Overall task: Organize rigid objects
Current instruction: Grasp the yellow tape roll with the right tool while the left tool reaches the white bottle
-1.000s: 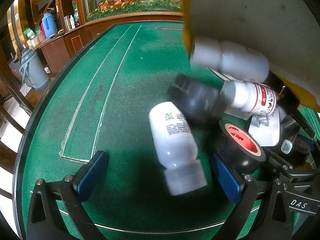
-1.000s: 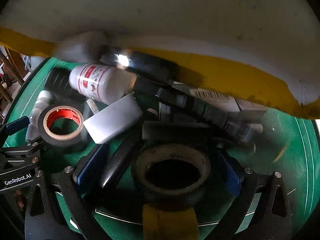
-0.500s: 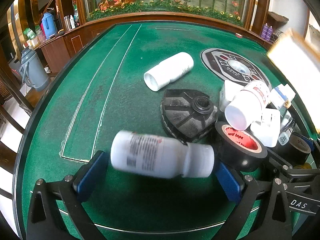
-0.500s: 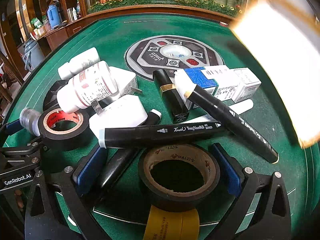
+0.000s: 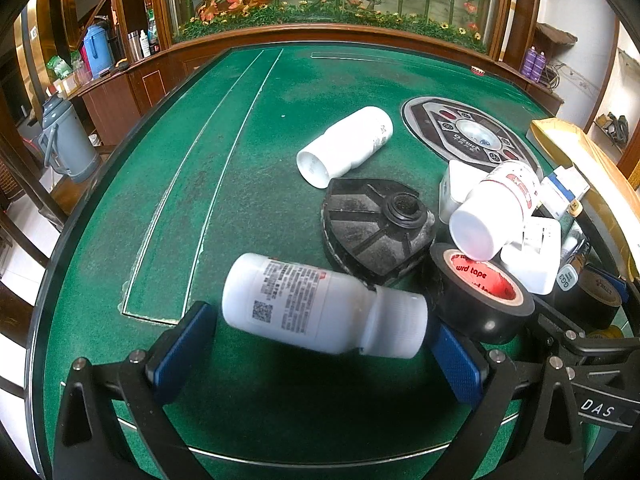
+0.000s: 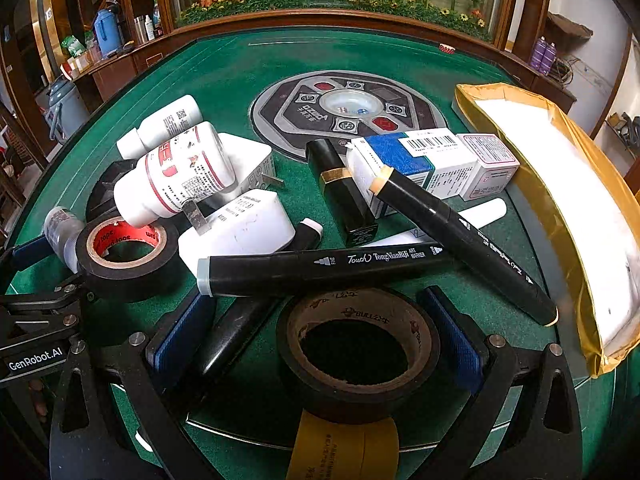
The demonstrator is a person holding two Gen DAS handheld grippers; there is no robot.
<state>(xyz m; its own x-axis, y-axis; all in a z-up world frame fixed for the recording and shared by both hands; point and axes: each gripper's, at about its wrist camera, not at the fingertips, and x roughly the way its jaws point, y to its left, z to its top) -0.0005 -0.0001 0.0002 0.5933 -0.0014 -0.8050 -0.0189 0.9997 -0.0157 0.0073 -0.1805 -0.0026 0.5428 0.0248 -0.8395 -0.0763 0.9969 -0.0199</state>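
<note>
My left gripper (image 5: 320, 344) is open low over the green table (image 5: 224, 184). A white bottle (image 5: 316, 304) lies sideways between its blue fingers. Beyond it are a black fan-shaped plastic part (image 5: 372, 228), a second white bottle (image 5: 344, 146), a red-labelled bottle (image 5: 496, 208) and black tape with a red core (image 5: 480, 288). My right gripper (image 6: 316, 320) is open too, with a black tape roll (image 6: 356, 348) standing between its fingers. Two black markers (image 6: 320, 264) lie crossed just past it, beside a black lipstick tube (image 6: 344, 192), white boxes (image 6: 432, 160) and a white plug (image 6: 240, 228).
A yellow-edged white bag (image 6: 560, 184) lies open at the table's right edge. The table's round control panel (image 6: 348, 108) sits in the middle. A yellow tape roll (image 6: 344, 448) is under my right gripper. The table's left half (image 5: 160, 208) holds only felt lines.
The white and yellow bag that hung over the pile has swung away to the right. The objects settled on the felt. One white bottle rolled in between my left fingers.
</note>
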